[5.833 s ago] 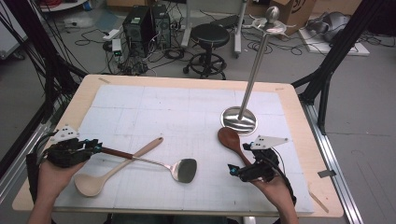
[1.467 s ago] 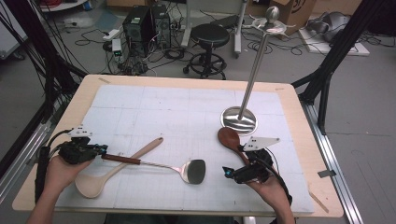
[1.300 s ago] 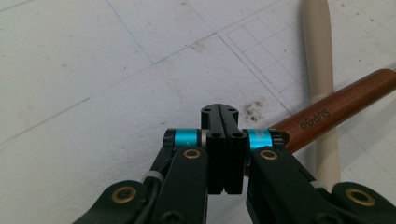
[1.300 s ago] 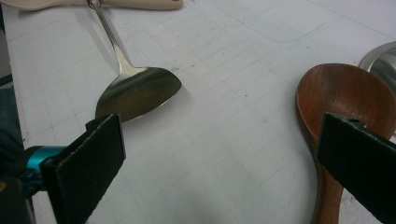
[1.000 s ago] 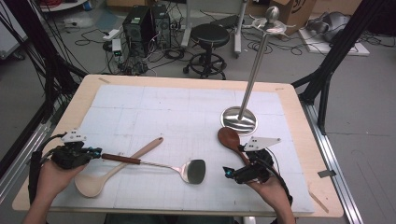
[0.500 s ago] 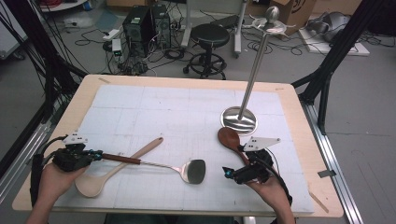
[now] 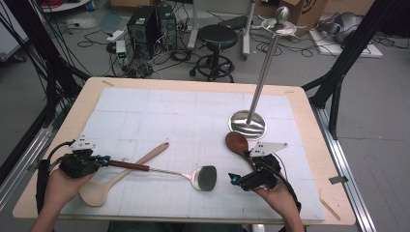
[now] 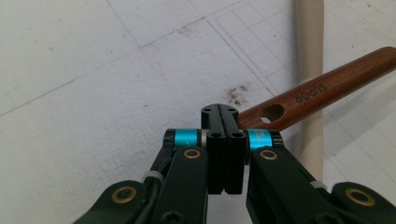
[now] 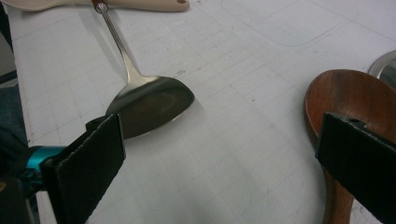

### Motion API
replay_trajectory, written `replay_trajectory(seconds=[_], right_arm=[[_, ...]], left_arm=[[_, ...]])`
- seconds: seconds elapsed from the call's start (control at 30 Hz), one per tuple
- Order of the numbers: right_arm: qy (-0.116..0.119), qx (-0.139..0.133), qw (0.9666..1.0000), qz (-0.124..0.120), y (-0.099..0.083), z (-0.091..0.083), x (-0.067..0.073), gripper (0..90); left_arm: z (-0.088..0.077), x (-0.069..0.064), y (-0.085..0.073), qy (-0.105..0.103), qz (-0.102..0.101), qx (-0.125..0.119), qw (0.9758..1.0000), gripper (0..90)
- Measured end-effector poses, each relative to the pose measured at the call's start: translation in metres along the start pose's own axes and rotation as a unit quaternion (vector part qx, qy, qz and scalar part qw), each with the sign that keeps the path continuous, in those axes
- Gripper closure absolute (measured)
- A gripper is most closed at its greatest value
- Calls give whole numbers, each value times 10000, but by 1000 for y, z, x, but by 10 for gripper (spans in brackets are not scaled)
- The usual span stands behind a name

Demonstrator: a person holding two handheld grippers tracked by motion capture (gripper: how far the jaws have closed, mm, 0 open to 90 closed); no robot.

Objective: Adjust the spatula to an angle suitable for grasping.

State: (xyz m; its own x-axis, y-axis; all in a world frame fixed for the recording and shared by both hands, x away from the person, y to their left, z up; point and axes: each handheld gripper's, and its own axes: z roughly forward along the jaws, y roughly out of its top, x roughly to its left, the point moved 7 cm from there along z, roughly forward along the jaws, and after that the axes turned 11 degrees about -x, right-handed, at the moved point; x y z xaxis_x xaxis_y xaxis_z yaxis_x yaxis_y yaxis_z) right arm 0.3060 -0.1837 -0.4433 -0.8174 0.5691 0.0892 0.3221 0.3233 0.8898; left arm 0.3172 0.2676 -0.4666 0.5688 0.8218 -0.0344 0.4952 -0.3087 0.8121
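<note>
Though metal-bladed, a spatula (image 7: 167,170) with reddish-brown, hole-pierced wooden handle.

- The right gripper (image 9: 224,154) has its two black jaws spread wide over the white gridded bench (image 9: 261,56).
- The metal spatula (image 9: 149,105) lies just beyond the left jaw, its thin shaft running up and away.
- The dark wooden spoon (image 9: 350,100) lies at the right jaw, partly hidden behind it.
- A pale wooden handle (image 9: 149,4) lies beyond the spatula, at the far end of its shaft.
</note>
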Motion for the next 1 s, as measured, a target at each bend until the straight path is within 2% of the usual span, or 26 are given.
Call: replay_trajectory(seconds=[0.2,0.57,0.77,0.83,1.0], right_arm=[[102,-3,9999,-49,6,8,6,6],[520,-63,9983,-270,31,44,29,6],[663,0,9973,-320,37,59,38,6],[777,14,9964,-326,39,66,42,6],[865,36,9955,-373,45,83,48,6]], left_arm=[[1,-2,1,-13,58,46,10000,898],[2,-1,1,-50,130,113,9998,893],[1,0,0,-39,120,112,9999,887],[1,0,2,-37,112,73,9999,886],[0,1,6,-42,103,-29,9999,868]])
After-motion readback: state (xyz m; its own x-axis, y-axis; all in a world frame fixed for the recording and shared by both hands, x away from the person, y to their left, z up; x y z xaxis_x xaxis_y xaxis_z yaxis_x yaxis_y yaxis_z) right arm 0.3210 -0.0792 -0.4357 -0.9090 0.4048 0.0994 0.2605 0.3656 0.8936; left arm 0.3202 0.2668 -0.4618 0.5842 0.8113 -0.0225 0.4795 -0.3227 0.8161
